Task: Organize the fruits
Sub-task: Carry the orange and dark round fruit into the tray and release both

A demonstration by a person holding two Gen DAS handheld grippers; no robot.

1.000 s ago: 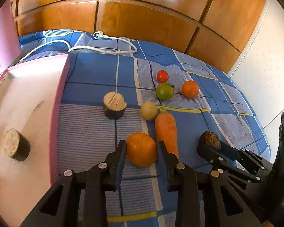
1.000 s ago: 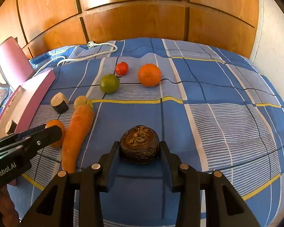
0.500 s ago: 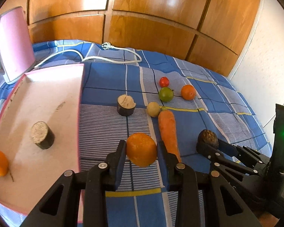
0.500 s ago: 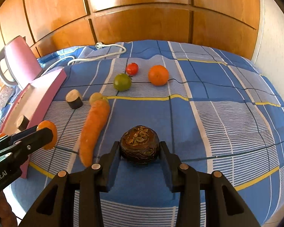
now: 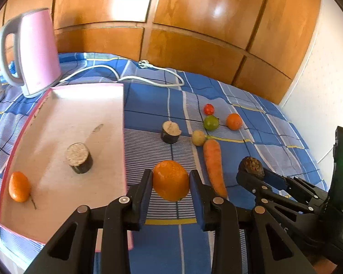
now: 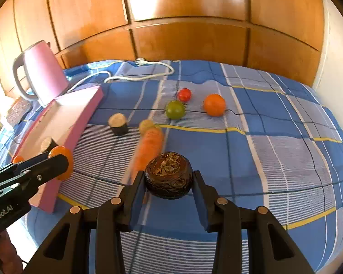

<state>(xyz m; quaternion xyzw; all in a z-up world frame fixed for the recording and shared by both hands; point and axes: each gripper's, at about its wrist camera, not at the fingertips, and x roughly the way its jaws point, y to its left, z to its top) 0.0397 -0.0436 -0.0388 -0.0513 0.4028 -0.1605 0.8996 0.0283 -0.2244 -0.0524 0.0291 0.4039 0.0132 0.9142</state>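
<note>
My left gripper [image 5: 171,182] is shut on an orange [image 5: 170,180] and holds it above the blue checked cloth, just right of the pink tray [image 5: 123,137]. My right gripper [image 6: 169,182] is shut on a dark wrinkled fruit [image 6: 168,174], lifted above the cloth; it also shows in the left wrist view [image 5: 251,164]. In the tray lie a small orange fruit [image 5: 19,186] and a dark cut piece [image 5: 79,161]. On the cloth lie a carrot [image 5: 213,163], a pale small fruit [image 5: 198,137], a green fruit [image 5: 210,122], a red tomato [image 5: 209,108], an orange [image 5: 234,121] and a second dark cut piece [image 5: 170,132].
A pink kettle [image 5: 37,52] stands behind the tray at the far left, with its white cord [image 5: 148,77] trailing across the back of the cloth. Wooden cabinet doors [image 5: 183,22] close off the back. A white wall [image 5: 327,91] is at the right.
Both grippers have risen and pulled back with their fruits held. The left view has swung left, so the whole tray and the kettle now show.
</note>
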